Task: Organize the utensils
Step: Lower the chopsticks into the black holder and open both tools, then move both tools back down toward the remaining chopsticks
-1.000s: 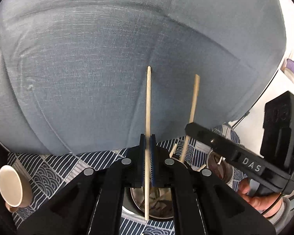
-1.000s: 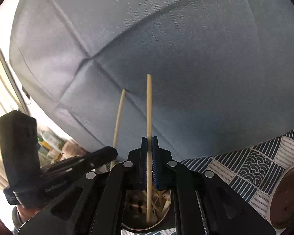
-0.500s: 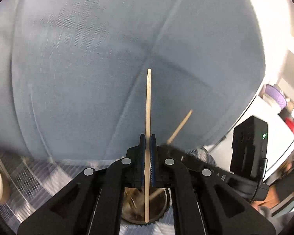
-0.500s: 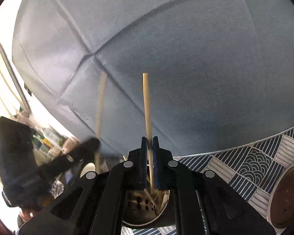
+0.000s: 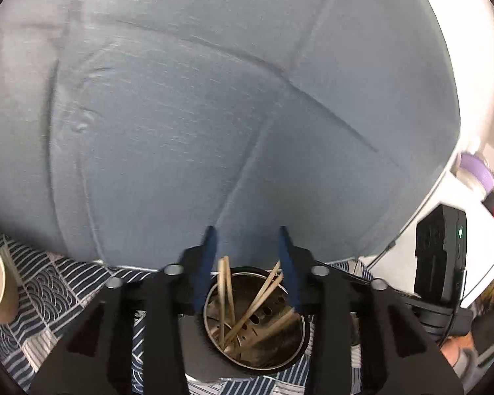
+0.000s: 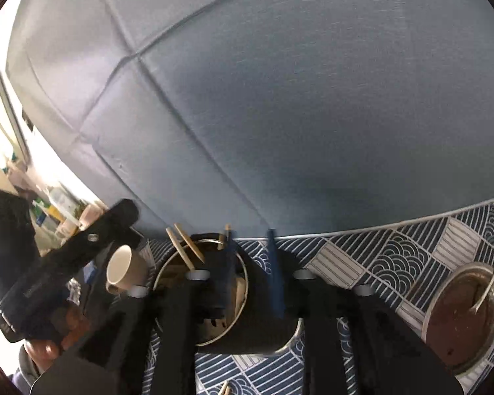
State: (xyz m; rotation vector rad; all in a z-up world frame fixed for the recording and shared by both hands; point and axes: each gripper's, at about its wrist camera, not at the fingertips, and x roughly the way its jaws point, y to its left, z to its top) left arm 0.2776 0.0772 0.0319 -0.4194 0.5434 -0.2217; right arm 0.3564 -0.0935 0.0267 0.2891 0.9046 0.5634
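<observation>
Below the left gripper (image 5: 247, 256), a round perforated steel utensil holder with a dark rim (image 5: 214, 316) stood on the table, which was covered by a navy-and-white wave-patterned cloth (image 5: 49, 293). Pale wooden chopsticks (image 5: 260, 296) leaned loosely inside it, crossing one another with tips against the bottom — a lie consistent with sticks dropped in from above rather than set by hand. Both grippers were held directly over the holder's mouth, pointing downward, presumably so that a released stick would fall into the container and not onto the cloth.

The left jaws had just been opening and stood partly apart, released; nothing lay between the blue pads (image 5: 207, 256), and no stick touched them. The right gripper (image 6: 250, 263) showed the same condition: jaws just opened, partly apart, empty, with the holder seen through and beside the gap.

A beige ceramic cup (image 6: 125, 268) lay tilted near the holder, and a second steel container (image 6: 467, 316) with one pale utensil in it stood well apart at the right wrist view's edge. More chopstick ends (image 6: 224, 388) remained on the cloth — judged as work outstanding.
</observation>
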